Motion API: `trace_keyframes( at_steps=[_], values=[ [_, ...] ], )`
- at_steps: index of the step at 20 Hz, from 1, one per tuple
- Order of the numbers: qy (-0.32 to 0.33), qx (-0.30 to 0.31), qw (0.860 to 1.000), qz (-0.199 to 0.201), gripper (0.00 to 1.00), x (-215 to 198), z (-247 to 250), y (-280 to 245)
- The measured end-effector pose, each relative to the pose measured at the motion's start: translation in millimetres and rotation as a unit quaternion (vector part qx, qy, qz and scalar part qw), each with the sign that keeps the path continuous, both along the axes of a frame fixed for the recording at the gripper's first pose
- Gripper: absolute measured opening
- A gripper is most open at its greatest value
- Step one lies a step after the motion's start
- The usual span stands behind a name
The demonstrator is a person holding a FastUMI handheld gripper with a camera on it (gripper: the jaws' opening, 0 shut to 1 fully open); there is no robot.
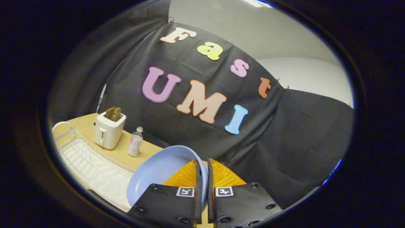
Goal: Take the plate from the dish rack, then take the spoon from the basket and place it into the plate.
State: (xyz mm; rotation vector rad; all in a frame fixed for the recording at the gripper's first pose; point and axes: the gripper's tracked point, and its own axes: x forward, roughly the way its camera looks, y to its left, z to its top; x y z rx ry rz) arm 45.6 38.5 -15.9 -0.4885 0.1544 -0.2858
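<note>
A light blue plate (158,172) stands on edge between my fingers, its rim pinched by both of them, lifted above the table. My gripper (202,177) is shut on that rim. The white wire dish rack (91,164) lies below and to the left of the plate, on the wooden table (85,126).
A white toaster (109,130) with two slices of toast stands beyond the rack. A small clear bottle (135,142) stands to its right. The black cloth wall rises behind the table.
</note>
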Motion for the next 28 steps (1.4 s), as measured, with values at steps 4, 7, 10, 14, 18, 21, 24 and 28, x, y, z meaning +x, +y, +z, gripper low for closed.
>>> trace_keyframes(
  at_steps=[4,7,10,14,18,21,24,28],
  values=[
    [0.005,0.017,1.0,-0.012,0.1,-22,-1,-34],
    [0.011,0.018,1.0,-0.022,0.1,-33,-5,-57],
    [0.028,0.025,0.999,-0.028,0.1,-44,-20,-73],
    [0.05,0.041,0.998,-0.028,0.1,-62,-44,-84],
    [0.063,0.079,0.995,-0.026,0.1,-81,-69,-88],
    [0.082,0.11,0.99,-0.024,0.1,-91,-93,-86],
    [0.099,0.14,0.985,-0.028,0.1,-98,-118,-92],
    [0.123,0.21,0.969,-0.046,0.1,-105,-152,-103]
  ],
)
